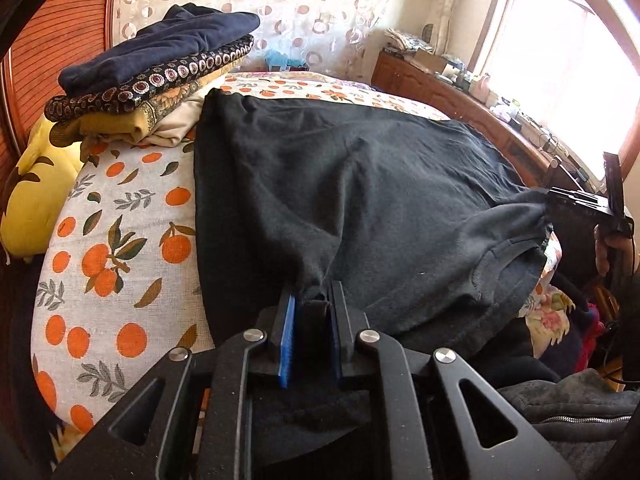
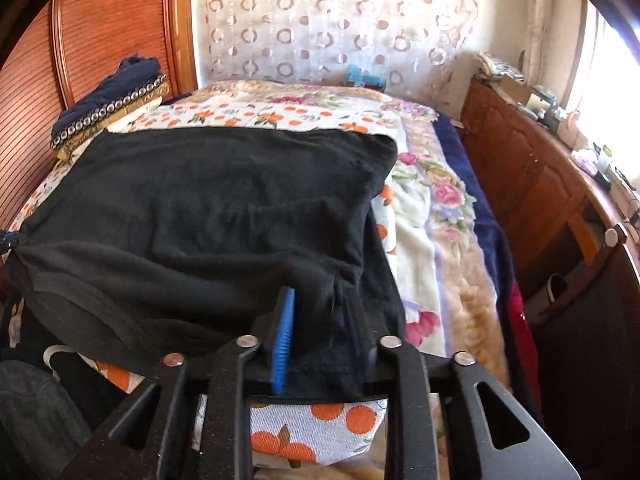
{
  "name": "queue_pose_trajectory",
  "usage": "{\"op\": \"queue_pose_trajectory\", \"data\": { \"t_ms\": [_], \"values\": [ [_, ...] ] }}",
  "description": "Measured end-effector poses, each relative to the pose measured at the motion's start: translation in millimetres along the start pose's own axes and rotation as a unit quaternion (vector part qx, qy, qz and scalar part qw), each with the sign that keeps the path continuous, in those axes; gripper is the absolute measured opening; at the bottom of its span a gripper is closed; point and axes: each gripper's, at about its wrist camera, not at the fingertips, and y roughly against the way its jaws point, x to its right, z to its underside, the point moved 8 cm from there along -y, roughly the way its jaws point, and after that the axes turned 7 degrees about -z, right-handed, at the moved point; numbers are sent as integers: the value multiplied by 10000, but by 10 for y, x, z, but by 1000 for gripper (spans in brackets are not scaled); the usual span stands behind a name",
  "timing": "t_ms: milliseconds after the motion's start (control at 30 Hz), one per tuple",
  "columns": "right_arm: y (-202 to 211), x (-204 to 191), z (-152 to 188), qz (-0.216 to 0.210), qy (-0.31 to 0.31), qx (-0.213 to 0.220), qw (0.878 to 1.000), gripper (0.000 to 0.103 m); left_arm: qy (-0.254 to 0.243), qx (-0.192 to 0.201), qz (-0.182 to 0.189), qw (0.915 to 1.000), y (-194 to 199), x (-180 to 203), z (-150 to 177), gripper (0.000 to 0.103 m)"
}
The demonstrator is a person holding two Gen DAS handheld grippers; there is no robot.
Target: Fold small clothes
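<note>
A black T-shirt [image 1: 360, 184] lies spread on the orange-print bed sheet [image 1: 120, 240], its near end lifted. My left gripper [image 1: 314, 300] is shut on a bunched near edge of the shirt. My right gripper [image 2: 320, 312] is shut on the other near corner of the black T-shirt [image 2: 208, 200]; it also shows in the left wrist view [image 1: 560, 200] at the far right, holding the shirt's edge. The fabric hangs between both grippers above the bed's near edge.
A stack of folded clothes [image 1: 160, 72] sits at the bed's far left by the wooden headboard [image 2: 112, 20], above a yellow pillow [image 1: 36, 184]. A floral blanket [image 2: 436, 220] covers the bed's right side. A wooden cabinet [image 2: 540, 184] with clutter runs along the window.
</note>
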Motion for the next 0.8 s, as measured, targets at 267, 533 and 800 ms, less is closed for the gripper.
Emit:
{"op": "queue_pose_trajectory", "data": {
  "t_ms": [267,533,800],
  "values": [
    [115,-197,-60,-127,25,442,9989,52,53,155,-235,9996,119,-137,-74,76],
    [-123,-741,13,-834,146,572,9948,65,103,16,-468,9988,-48,-211,-40,78],
    [-602,-1239,-43,-1275,374,385,9904,65,118,-36,-498,9987,-106,-213,19,78]
  ]
}}
